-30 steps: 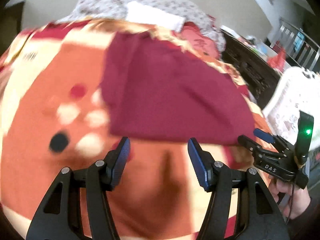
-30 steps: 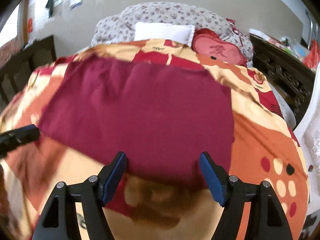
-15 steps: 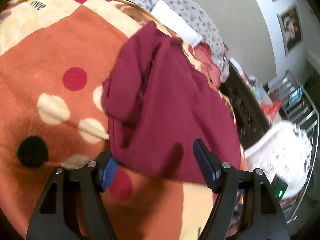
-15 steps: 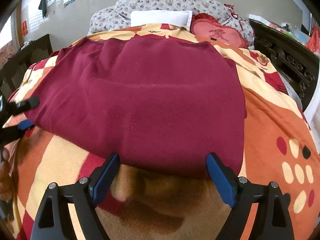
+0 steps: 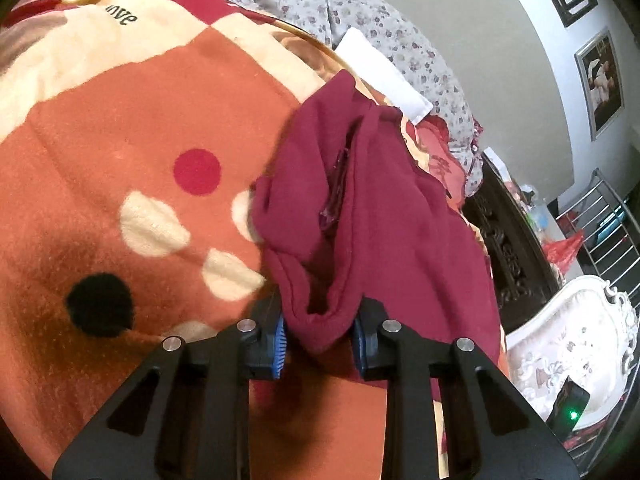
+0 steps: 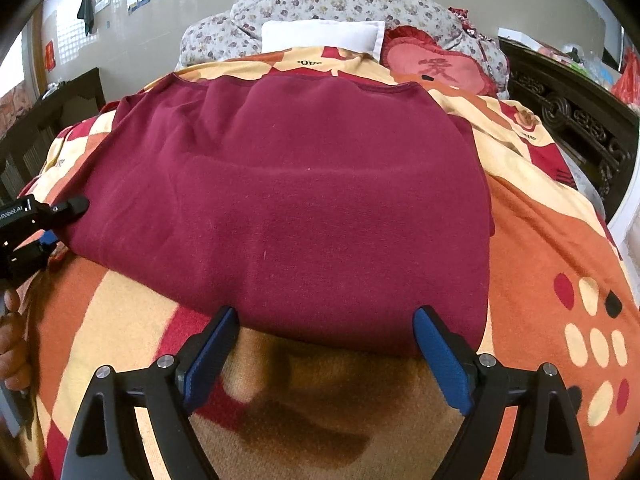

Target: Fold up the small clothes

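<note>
You get soft, even daylight in both views, with glare on the wall (image 6: 192, 20) at eleven o'clock in the right wrist view. A dark shadow falls on the blanket (image 6: 304, 412) at six o'clock. Fisheye distortion bends everything, and the corners go black. The pictures are sharp, without motion blur.

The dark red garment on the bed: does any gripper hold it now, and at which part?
The left gripper is closing on the dark red garment at its bunched near-left corner. The right gripper stands open at the near edge, holding nothing.
</note>
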`<act>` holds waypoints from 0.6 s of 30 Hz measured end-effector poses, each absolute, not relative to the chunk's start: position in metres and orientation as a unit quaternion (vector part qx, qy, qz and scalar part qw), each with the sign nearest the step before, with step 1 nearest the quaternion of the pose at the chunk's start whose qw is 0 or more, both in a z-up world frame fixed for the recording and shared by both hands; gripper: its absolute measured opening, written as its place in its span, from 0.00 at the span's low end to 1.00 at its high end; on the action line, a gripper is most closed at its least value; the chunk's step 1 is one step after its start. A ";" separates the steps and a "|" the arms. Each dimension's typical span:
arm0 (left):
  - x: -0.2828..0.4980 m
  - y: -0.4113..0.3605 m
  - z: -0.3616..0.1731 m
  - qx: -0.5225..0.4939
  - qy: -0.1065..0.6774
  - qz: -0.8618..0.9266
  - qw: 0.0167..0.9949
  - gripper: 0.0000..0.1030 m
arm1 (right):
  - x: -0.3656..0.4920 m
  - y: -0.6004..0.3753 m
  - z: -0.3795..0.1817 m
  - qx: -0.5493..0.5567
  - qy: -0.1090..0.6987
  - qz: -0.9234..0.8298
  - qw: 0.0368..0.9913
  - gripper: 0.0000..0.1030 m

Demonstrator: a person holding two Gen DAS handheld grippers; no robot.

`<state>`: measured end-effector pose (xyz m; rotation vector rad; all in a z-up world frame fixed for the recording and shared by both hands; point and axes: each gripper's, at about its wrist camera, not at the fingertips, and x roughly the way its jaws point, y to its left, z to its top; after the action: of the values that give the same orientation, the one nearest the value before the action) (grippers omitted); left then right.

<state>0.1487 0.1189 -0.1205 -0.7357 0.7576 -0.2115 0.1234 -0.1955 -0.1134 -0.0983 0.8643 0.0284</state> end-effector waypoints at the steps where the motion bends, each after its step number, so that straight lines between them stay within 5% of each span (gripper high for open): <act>1: 0.150 0.119 -0.123 -0.355 0.362 -0.101 0.856 0.25 | 0.124 -0.194 -0.114 -0.051 0.420 0.012 0.906 0.87; 18: 0.168 0.107 -0.119 -0.286 0.386 -0.107 0.870 0.27 | 0.125 -0.192 -0.115 -0.054 0.435 -0.002 0.899 0.95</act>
<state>0.1681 0.1073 -0.1188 -0.5976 0.8078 -0.2238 0.1254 -0.1922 -0.1152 -0.1121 0.9014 -0.0046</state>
